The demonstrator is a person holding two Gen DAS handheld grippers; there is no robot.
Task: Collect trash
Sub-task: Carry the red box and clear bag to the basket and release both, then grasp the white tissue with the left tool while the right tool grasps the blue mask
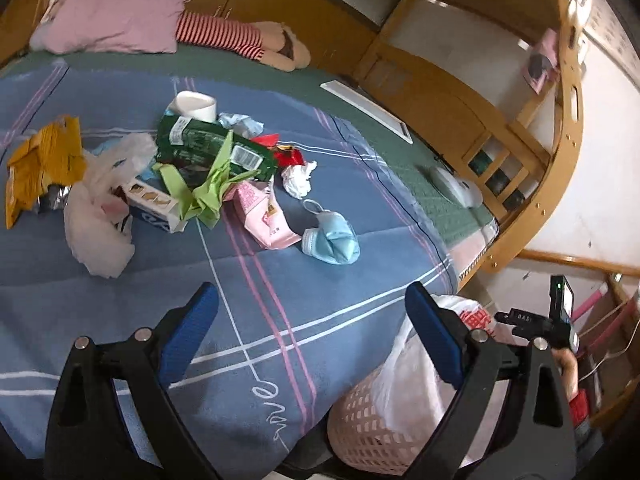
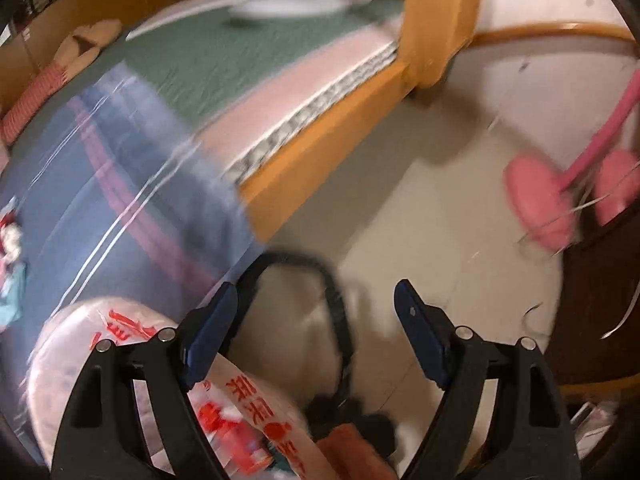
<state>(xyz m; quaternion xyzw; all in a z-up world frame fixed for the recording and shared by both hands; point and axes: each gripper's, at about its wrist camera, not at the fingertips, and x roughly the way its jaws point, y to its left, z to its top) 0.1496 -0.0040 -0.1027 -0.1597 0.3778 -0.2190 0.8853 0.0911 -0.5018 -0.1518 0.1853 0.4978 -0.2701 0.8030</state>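
Observation:
A pile of trash lies on the blue blanket (image 1: 280,288): a green wrapper (image 1: 208,148), a yellow bag (image 1: 44,164), a white plastic bag (image 1: 100,216), a small box (image 1: 154,204), a pink packet (image 1: 264,212), a crumpled tissue (image 1: 298,178), a blue face mask (image 1: 332,236) and a white cup (image 1: 196,106). My left gripper (image 1: 312,316) is open and empty, above the blanket short of the pile. A pink basket (image 1: 368,428) lined with a white bag (image 2: 132,340) stands by the bed. My right gripper (image 2: 316,312) is open and empty above the basket and floor; its view is blurred.
A pink pillow (image 1: 116,16) and a striped plush (image 1: 240,40) lie at the far side of the bed. The wooden bed frame (image 1: 532,184) curves along the right. A pink stand (image 2: 560,196) is on the tiled floor. A black strap (image 2: 336,300) lies beside the basket.

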